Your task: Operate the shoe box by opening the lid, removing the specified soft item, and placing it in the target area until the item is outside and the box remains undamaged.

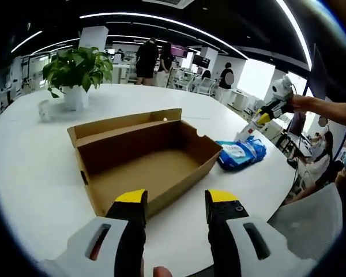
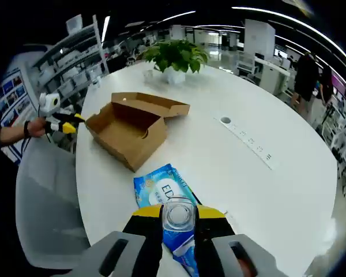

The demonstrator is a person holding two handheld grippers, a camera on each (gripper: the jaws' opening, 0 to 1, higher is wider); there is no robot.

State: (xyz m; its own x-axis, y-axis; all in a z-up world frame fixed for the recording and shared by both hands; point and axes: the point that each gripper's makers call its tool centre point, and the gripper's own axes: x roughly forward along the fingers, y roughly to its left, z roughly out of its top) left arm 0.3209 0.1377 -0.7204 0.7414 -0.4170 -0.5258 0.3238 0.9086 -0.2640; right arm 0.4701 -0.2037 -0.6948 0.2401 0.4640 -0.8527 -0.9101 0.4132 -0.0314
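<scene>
A brown cardboard shoe box (image 1: 144,156) stands on the white round table (image 1: 34,173) with its lid (image 1: 124,122) folded back, and its inside looks bare. A blue soft pack of wipes (image 1: 241,153) lies on the table just right of the box. My left gripper (image 1: 176,199) hovers open at the box's near wall, holding nothing. My right gripper (image 1: 254,124), held by a hand, reaches down onto the pack. In the right gripper view the box (image 2: 132,130) sits beyond the pack (image 2: 158,187), and my right gripper (image 2: 177,216) is shut on the pack's near end. The left gripper (image 2: 60,124) shows beside the box.
A potted green plant (image 1: 75,69) stands on the far side of the table. A power strip (image 2: 248,141) is set into the tabletop right of the box. Grey chairs (image 2: 46,213) stand at the table's edge. People stand among desks in the background.
</scene>
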